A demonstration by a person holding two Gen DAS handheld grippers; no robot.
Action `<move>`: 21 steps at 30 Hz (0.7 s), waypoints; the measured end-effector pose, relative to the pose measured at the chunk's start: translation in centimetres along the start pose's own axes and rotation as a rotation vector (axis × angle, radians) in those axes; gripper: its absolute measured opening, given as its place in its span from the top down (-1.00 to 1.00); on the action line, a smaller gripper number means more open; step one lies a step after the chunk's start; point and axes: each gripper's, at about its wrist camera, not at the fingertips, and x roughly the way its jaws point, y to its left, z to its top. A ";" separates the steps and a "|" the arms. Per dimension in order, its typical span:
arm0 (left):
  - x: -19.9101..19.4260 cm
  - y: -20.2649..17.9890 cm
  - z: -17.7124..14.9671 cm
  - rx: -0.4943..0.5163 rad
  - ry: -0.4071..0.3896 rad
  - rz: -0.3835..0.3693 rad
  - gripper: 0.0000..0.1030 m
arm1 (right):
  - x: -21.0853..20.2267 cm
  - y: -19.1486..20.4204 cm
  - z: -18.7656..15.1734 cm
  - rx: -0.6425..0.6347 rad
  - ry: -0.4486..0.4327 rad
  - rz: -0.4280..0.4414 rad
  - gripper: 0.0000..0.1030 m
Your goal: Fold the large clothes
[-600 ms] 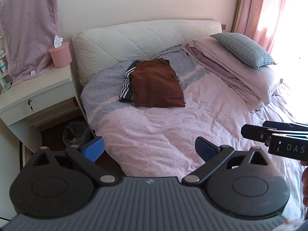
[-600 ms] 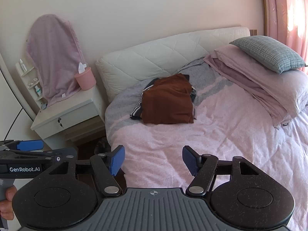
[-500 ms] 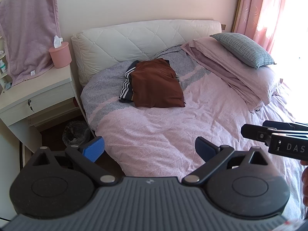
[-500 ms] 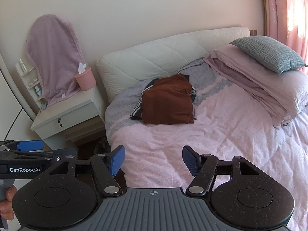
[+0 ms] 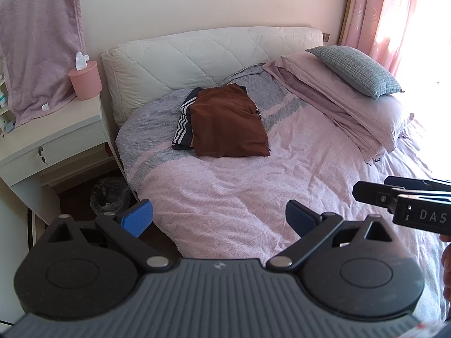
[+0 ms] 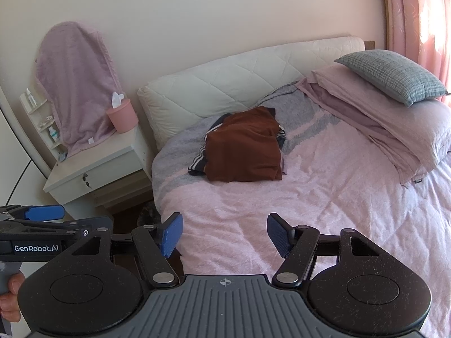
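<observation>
Both claws hang over the near edge of the bed (image 5: 253, 197), jaws spread wide with nothing between them: the left claw (image 5: 218, 217) near the bed's left side, the right claw (image 6: 224, 233) just beside it. The folded brown garment (image 5: 228, 121) lies far off near the headboard (image 5: 197, 56), atop a dark striped garment (image 5: 184, 118), well apart from both claws.

A home bedroom: bed (image 5: 253, 197), pillows (image 5: 355, 69), nightstand (image 5: 53, 129).

Nothing has shifted since the earlier pictures — both views line up with them, edge for edge.
</observation>
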 end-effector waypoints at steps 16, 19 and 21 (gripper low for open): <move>0.9 -0.2 0.1 0.009 0.010 0.005 -0.92 | 0.5 -0.6 0.2 0.003 0.010 0.009 -0.23; 1.1 -0.3 0.2 0.010 0.012 0.007 -0.92 | 0.8 -0.7 0.3 0.005 0.012 0.012 -0.23; 1.3 -0.3 0.3 0.013 0.016 0.010 -0.92 | 1.0 -0.7 0.2 0.007 0.013 0.011 -0.23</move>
